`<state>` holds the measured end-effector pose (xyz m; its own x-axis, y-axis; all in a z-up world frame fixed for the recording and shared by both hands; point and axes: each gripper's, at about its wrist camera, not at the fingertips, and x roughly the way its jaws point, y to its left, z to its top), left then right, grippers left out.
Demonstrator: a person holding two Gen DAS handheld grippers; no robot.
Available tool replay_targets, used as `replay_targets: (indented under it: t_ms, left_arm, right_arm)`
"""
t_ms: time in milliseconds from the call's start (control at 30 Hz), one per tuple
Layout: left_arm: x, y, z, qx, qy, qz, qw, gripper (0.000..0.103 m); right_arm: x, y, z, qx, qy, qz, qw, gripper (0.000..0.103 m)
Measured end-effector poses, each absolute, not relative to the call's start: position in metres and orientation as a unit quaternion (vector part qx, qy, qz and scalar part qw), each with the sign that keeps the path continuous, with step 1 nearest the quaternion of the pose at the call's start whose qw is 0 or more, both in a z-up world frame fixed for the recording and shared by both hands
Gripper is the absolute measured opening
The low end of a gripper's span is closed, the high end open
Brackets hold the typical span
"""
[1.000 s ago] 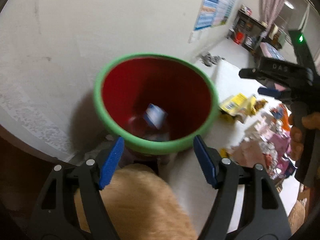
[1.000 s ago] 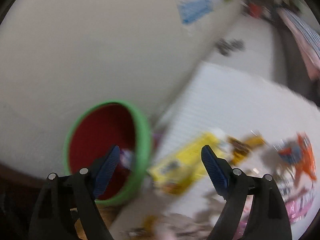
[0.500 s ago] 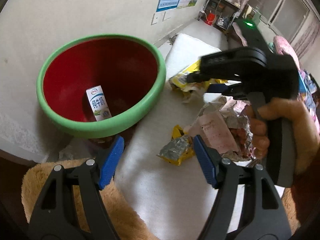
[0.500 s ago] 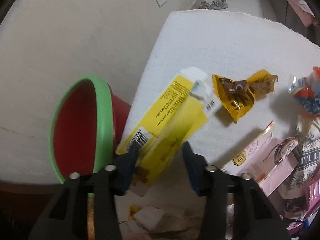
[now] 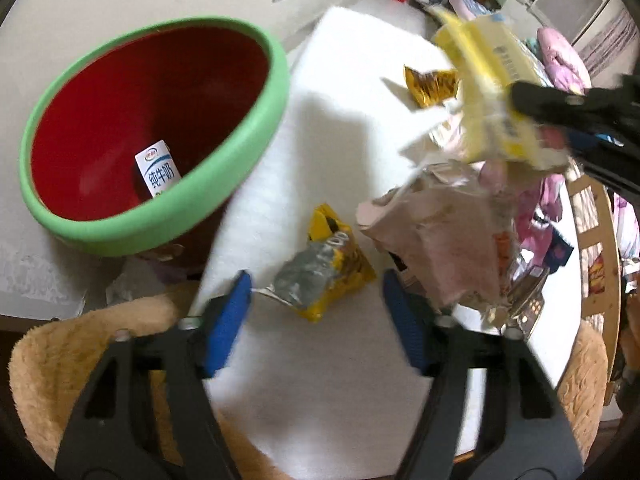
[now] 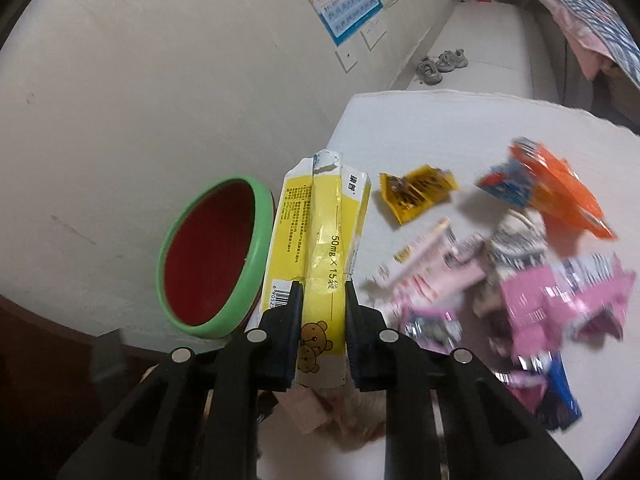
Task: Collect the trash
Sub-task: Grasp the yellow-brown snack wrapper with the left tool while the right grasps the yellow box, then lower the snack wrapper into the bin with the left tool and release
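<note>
White mat: right hand-held gripper has lifted yellow box.

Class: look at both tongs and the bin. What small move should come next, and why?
Probably swing the right tongs left over the red bin and release: they already clamp the yellow box, lifted beside the bin's rim.

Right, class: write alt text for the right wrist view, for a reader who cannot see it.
The right gripper has its jaws shut on a flattened yellow box, raised above a white table. A red bin with a green rim sits to the left; wrappers lie scattered to the right.
</note>
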<state>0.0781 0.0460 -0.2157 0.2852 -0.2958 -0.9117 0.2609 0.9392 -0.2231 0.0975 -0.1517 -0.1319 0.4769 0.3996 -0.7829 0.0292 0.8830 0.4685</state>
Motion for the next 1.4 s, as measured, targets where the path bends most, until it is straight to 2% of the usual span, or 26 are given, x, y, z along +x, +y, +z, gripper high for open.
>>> replay_targets:
  t_ms: [67,100,367,933,1400]
  left_arm:
    - [0.079,0.047,-0.219,-0.019,0.58,-0.171,0.797,0.029]
    - [0.078,0.047,-0.218,-0.021,0.58,-0.169,0.796,0.028]
    - [0.058,0.064,-0.192,-0.043,0.545,-0.146,0.825,0.028]
    - [0.038,0.093,-0.079,-0.028,0.408,-0.078,0.909,0.028]
    - [0.039,0.102,-0.065,-0.029,0.383,-0.061,0.921,0.028]
  right_arm:
    - [0.091,-0.161,-0.13,0.223,0.49,0.107,0.836,0.019]
    - [0.087,-0.161,-0.127,0.222,0.486,0.104,0.839,0.02]
    - [0.055,-0.155,-0.106,0.211,0.458,0.114,0.856,0.019]
    - [0.02,-0.131,-0.05,0.156,0.391,0.123,0.899,0.02]
    - [0.018,-0.097,-0.028,0.117,0.373,0.15,0.908,0.02]
